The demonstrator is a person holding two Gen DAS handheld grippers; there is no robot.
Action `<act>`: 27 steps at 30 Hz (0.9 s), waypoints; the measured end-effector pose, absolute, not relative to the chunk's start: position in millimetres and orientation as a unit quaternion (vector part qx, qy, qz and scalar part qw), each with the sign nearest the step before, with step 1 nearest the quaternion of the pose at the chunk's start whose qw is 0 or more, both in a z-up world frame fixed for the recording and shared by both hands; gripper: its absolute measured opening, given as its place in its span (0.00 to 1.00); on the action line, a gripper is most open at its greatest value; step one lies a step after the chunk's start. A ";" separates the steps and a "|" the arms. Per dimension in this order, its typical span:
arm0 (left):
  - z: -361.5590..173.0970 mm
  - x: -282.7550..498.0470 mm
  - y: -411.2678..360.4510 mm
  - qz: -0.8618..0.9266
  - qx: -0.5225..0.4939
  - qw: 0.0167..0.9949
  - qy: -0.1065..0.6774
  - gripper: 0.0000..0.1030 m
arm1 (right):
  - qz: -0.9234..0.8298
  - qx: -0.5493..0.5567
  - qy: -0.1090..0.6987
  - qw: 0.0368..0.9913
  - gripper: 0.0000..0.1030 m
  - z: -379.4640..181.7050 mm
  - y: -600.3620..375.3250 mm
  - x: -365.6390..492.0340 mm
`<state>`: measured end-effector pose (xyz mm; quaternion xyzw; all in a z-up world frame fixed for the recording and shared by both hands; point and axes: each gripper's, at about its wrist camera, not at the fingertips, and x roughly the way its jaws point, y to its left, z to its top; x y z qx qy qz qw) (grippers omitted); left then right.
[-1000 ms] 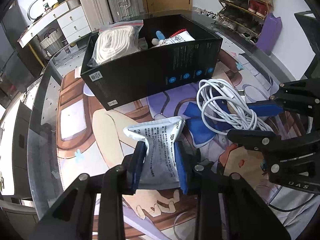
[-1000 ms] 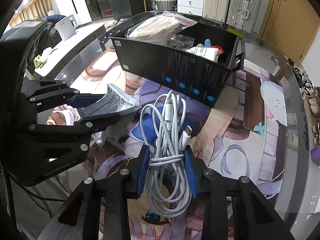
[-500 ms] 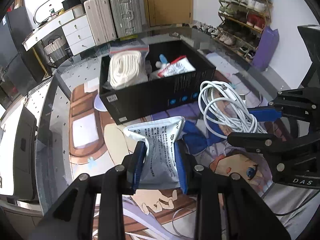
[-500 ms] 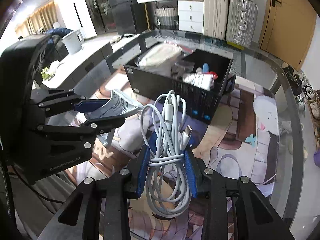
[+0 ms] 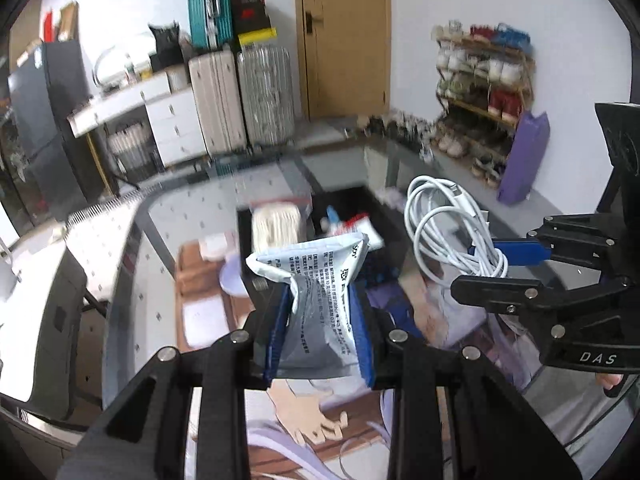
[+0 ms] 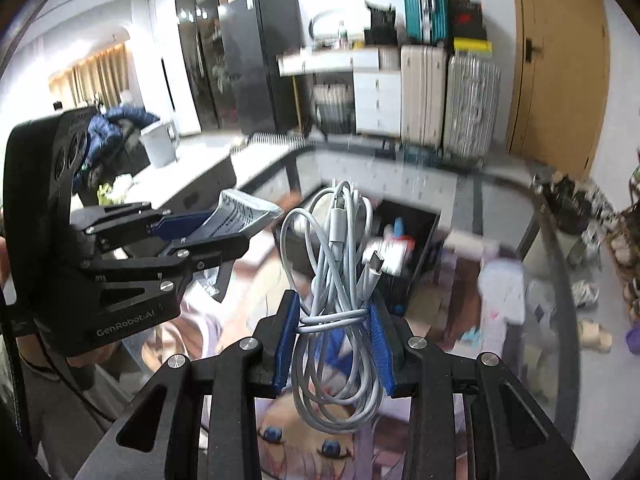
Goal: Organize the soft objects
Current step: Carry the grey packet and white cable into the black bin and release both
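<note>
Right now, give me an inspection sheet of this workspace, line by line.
Surface: glass table with a cartoon-print mat on it.
Job's things: grey printed pouch and bundled white cable, both lifted; black box on the mat, already holding a white bagged item and a red-and-white packet.
Clutter: a small white object beside the box, too blurred to name.
Grippers: left gripper, jaws shut on the pouch; right gripper, jaws shut on the cable.
Cables: only the held bundle, with a loose plug sticking out.
Surroundings: suitcases, drawers, door, shoe rack.
</note>
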<state>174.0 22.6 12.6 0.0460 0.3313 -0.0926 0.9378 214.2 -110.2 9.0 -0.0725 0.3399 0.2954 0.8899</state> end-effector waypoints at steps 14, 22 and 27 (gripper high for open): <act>40.7 204.2 34.2 -0.072 -0.004 0.961 0.266 0.29 | 0.260 -0.075 0.258 0.927 0.33 42.6 -87.5 253.3; 8.6 253.4 41.5 -0.038 -0.024 0.957 0.288 0.29 | 0.236 -0.076 0.286 0.926 0.33 22.3 -68.8 299.4; -8.3 277.0 37.8 -0.028 -0.020 0.952 0.303 0.29 | 0.234 -0.072 0.303 0.921 0.33 -0.9 -63.2 329.7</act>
